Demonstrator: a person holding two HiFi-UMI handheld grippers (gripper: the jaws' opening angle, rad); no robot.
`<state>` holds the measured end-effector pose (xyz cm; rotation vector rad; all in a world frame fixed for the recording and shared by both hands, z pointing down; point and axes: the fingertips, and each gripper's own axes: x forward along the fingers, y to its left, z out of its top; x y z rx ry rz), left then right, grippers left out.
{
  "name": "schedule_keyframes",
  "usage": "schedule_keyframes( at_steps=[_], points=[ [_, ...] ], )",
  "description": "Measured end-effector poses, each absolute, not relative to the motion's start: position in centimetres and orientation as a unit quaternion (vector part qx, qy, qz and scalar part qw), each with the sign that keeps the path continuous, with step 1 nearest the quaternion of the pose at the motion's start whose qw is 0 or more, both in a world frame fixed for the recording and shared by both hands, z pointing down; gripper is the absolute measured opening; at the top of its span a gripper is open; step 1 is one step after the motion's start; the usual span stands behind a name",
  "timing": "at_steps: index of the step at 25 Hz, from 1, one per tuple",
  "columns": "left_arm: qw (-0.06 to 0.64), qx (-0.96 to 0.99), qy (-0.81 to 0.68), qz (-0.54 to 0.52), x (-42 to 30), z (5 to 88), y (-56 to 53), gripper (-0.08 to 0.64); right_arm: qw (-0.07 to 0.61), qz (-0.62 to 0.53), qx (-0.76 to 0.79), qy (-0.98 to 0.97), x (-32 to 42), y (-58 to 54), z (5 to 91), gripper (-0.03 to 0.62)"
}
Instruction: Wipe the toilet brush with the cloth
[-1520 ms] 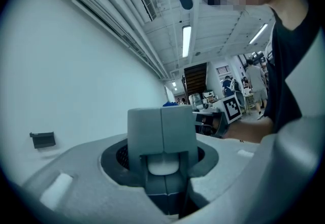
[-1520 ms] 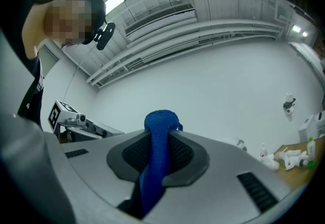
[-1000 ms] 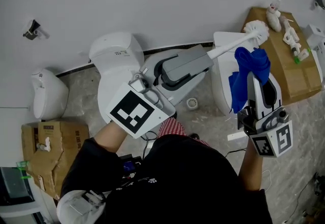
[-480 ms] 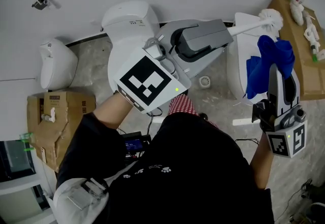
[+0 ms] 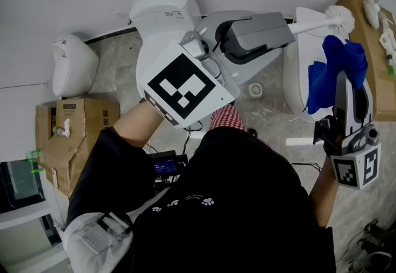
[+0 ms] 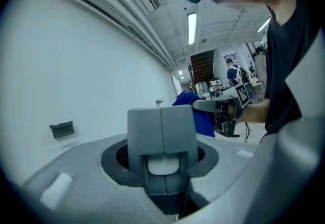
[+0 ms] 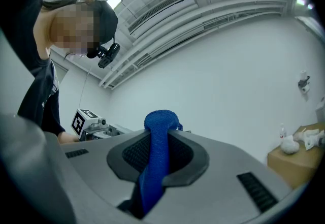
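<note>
Still, little has changed between the two: my left tool (image 5: 281,25) stays clamped on the white handle of the brush (image 5: 339,16), its bristle head held up in the air at the far right. My right tool (image 5: 344,83) keeps the blue cloth (image 5: 334,64) pinched, bunched just under that head. Whether they touch I cannot tell, so I judge the wiping barely begun.
</note>
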<state>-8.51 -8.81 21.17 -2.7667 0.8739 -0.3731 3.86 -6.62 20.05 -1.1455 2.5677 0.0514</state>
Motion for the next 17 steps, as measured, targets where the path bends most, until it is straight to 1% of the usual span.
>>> schedule_keyframes(
  at_steps=[17],
  points=[
    [0.094, -0.944, 0.286, -0.133, -8.1, 22.2, -9.0, 0.170, 0.149, 0.019, -0.414, 0.898, 4.0, -6.8, 20.4, 0.064]
  ],
)
